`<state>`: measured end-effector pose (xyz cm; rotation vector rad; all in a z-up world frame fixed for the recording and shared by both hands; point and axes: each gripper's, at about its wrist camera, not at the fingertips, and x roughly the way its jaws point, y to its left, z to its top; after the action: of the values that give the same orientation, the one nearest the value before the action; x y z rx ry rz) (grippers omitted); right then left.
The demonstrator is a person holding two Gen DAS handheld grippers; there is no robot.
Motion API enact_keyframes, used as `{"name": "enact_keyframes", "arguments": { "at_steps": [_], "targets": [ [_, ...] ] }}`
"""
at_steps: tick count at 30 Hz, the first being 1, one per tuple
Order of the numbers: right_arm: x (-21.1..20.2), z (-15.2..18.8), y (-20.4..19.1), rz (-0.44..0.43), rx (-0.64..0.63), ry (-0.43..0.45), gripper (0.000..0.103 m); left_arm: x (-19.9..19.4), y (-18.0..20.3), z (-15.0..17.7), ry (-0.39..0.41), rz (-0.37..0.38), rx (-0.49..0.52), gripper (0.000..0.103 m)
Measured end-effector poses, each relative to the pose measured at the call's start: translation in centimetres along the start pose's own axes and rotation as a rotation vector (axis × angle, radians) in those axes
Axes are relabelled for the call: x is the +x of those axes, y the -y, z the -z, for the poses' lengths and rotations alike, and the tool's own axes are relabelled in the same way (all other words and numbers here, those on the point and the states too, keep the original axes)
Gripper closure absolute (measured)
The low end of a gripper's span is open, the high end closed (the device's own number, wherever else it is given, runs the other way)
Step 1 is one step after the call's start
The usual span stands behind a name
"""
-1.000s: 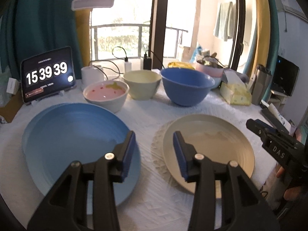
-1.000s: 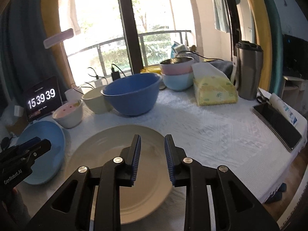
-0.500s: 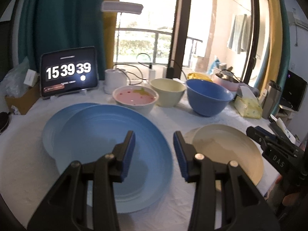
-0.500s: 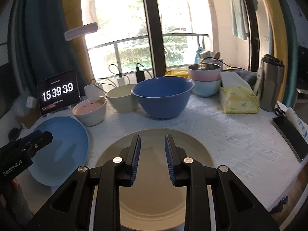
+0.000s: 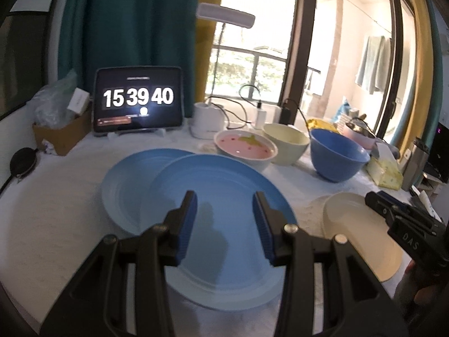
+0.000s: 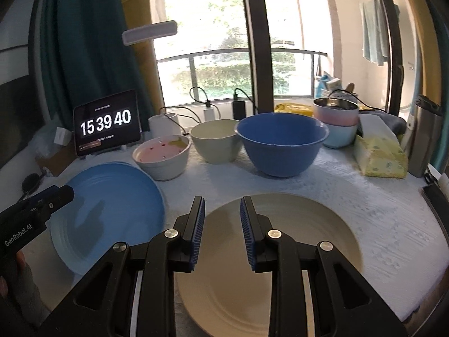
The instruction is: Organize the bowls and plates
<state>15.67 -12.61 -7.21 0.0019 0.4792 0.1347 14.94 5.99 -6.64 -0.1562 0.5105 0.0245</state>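
Here, both empty claws, left claw (image 5: 224,219) over blue plate (image 5: 224,224), right claw (image 6: 221,224) over cream plate (image 6: 294,238), should grip rims squarely.

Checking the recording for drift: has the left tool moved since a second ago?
Yes. The left tool has swung leftward: its tips, earlier between the two plates, now hang over the blue plate, and the cream plate sits further right.

Tablet clock (image 5: 137,104) at table back; yellow tissue pack (image 6: 378,157) beside steel tumbler (image 6: 426,137), right
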Motion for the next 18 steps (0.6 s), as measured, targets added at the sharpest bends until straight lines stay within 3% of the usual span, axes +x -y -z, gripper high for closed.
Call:
{"name": "enact_keyframes", "arguments": {
  "at_steps": [18],
  "targets": [
    [2.5, -0.5, -4.6, -0.081, -0.051, -0.036, 0.075, -0.3, -5.1, 0.4, 0.032, -0.127, -0.057, 0.060]
  ]
}}
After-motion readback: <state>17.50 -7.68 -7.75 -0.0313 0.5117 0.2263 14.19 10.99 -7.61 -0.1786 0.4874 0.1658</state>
